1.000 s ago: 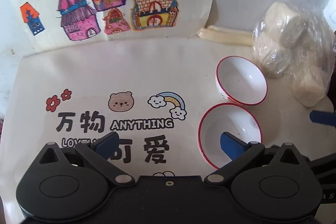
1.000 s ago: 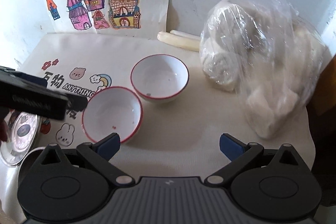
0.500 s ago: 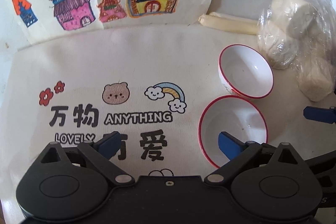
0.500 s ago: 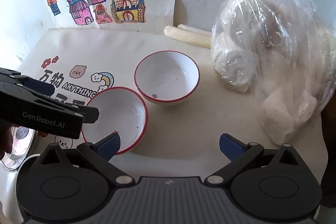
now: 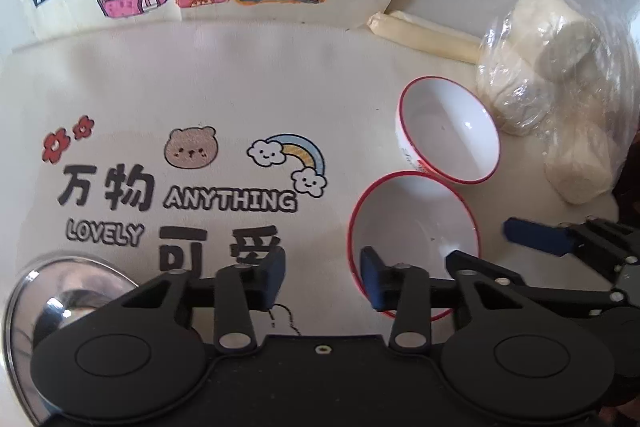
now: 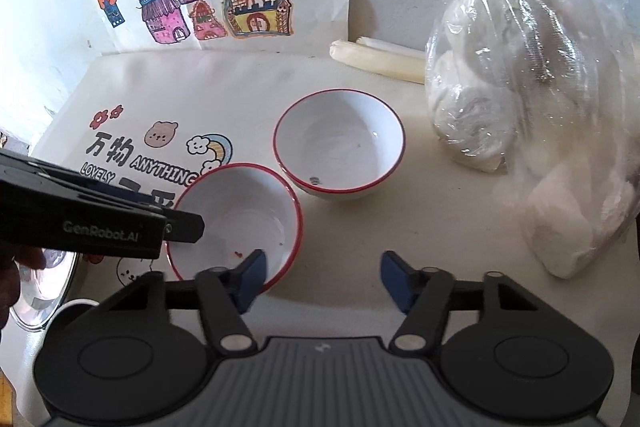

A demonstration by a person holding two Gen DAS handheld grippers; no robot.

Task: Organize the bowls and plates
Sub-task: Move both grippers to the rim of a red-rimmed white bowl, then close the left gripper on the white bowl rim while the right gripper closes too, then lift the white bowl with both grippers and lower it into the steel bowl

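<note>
Near bowl point(image 5: 412, 223): my left gripper point(image 5: 322, 277) covers its near rim.
Steel plate point(image 5: 60, 291): cut by the frame edge, half behind my left gripper.
Bag of buns point(image 6: 532, 131): its right side runs out of view.
Far bowl's point(image 6: 340, 151) dark speck: too small for me to identify.

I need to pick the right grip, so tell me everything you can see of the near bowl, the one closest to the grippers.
The near bowl is white and glossy, ceramic by its look, with a thin red rim. It stands upright on the printed cloth, empty but for small red specks inside. Its far rim meets or nearly meets the far bowl. The right gripper and the left gripper, both open, each have one finger over its rim.
</note>
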